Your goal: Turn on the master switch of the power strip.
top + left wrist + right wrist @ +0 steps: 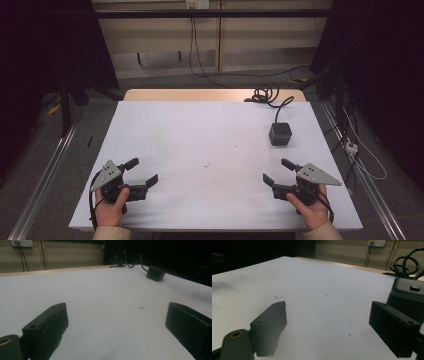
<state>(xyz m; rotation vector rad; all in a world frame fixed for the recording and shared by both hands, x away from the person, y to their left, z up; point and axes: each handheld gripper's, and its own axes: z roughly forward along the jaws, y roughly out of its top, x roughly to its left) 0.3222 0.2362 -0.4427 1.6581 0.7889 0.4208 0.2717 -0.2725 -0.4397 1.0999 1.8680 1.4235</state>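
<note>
A person's hands hold two black grippers low over a white table [210,145]. My left gripper [144,170] sits at the near left with its jaws wide apart and nothing between them; the same gripper [116,317] faces bare white surface in its own view. My right gripper [276,170] sits at the near right, also open and empty, and my right gripper [328,315] shows only tabletop between its jaws. A dark cube-shaped box [280,133] with a black cable stands beyond the right gripper, apart from it; that box [409,296] rises just behind the right-hand jaw, and the box [156,273] lies far off.
A coiled black cable [267,95] runs from the box to the table's far edge, where a strip of wood [215,95] shows. Metal rails [45,170] flank the table. Cables and a power strip [351,146] lie on the floor at the right.
</note>
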